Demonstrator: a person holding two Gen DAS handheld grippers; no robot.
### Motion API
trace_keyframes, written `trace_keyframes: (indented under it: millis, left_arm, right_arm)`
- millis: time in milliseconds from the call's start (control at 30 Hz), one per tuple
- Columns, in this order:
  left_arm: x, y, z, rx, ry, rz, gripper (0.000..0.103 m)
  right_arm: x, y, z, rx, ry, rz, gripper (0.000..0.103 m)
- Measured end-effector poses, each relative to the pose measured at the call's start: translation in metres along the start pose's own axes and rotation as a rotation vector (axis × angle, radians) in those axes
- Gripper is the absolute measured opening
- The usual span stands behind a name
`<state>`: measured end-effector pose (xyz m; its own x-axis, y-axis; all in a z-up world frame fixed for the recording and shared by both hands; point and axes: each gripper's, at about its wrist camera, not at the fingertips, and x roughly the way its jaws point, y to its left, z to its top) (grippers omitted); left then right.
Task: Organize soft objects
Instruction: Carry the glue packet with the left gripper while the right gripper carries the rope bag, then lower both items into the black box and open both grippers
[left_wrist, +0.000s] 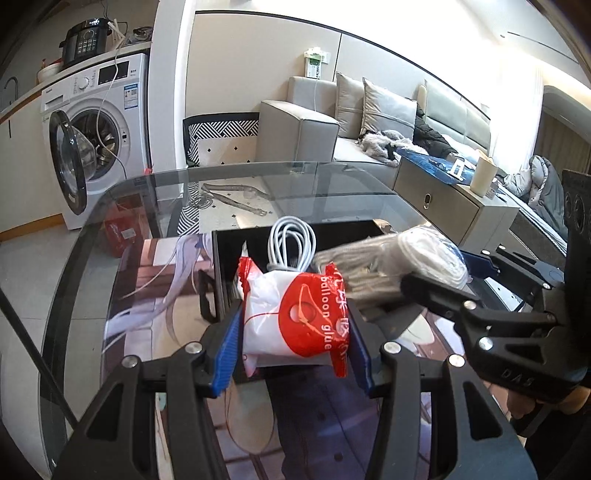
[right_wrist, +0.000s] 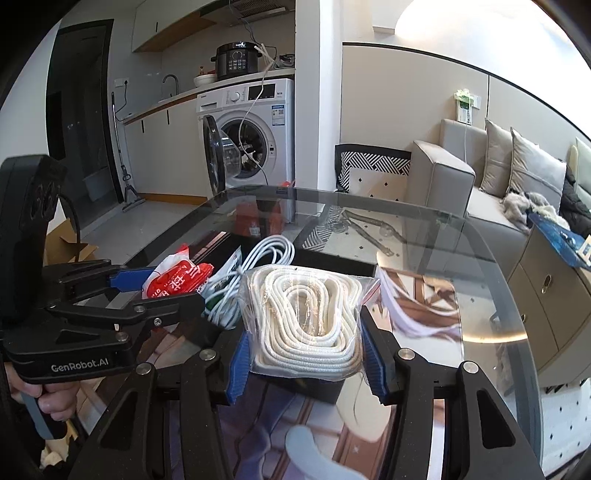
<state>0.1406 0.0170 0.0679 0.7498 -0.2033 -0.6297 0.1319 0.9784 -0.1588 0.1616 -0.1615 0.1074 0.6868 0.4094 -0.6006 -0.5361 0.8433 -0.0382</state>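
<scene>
1. Left hand-held gripper (left_wrist: 293, 328) pinches a red-and-white bag (left_wrist: 295, 314) above the glass bench (left_wrist: 92, 236).
2. Right hand-held gripper (right_wrist: 304, 350) pinches a clear bag of white rope (right_wrist: 306, 317) — just beside the first bag.
3. Behind them, a white cable (left_wrist: 291, 243) stands coiled in a black box (left_wrist: 236, 243).
4. Farther off — washer (left_wrist: 107, 125) and sofa (left_wrist: 295, 129).

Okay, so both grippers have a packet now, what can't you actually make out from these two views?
- Black box contents: both views, the red-and-white balloon glue packet and the bagged white rope block them; only a white cable coil shows.
- Rope bag, left wrist view: motion-blurred.
- Washing machine drum contents: too small.
- Person: only a hand, cut off by the frame edge.
</scene>
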Motion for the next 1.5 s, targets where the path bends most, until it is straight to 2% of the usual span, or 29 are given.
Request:
trace_keyframes:
  millis: [300,433,500,567,667,1000,1100,1300,1433,1500]
  left_arm:
    - [0.022,0.005,0.012,-0.011,0.009,0.014,0.05]
    - [0.029,0.008,0.011,-0.022,0.019,0.014,0.05]
    - [0.03,0.008,0.01,-0.025,0.021,0.015,0.05]
    - [0.03,0.009,0.01,-0.028,0.023,0.006,0.051]
    - [0.029,0.008,0.009,-0.02,0.023,0.004,0.051]
    - [0.029,0.01,0.008,-0.026,0.022,0.004,0.053]
    - [0.029,0.008,0.008,-0.022,0.021,0.009,0.058]
    - [0.024,0.003,0.007,-0.007,0.022,-0.01,0.076]
    - [0.015,0.0,0.006,0.011,0.01,-0.009,0.096]
    - [0.008,0.0,0.004,0.012,-0.009,-0.004,0.101]
  right_arm:
    - [0.028,0.005,0.012,-0.065,-0.003,-0.07,0.054]
    - [0.037,0.004,0.01,-0.098,0.007,-0.089,0.059]
    - [0.038,0.004,0.009,-0.12,0.007,-0.09,0.063]
    - [0.037,0.005,0.006,-0.141,0.002,-0.084,0.078]
    - [0.029,0.006,0.002,-0.161,-0.025,-0.075,0.09]
    - [0.012,0.0,-0.011,-0.144,-0.037,-0.093,0.096]
    - [0.009,-0.003,-0.013,-0.134,-0.036,-0.094,0.097]
    - [0.002,-0.004,-0.017,-0.131,-0.046,-0.102,0.097]
    - [-0.002,-0.003,-0.021,-0.122,-0.048,-0.106,0.097]
    - [-0.004,-0.005,-0.021,-0.114,-0.052,-0.104,0.098]
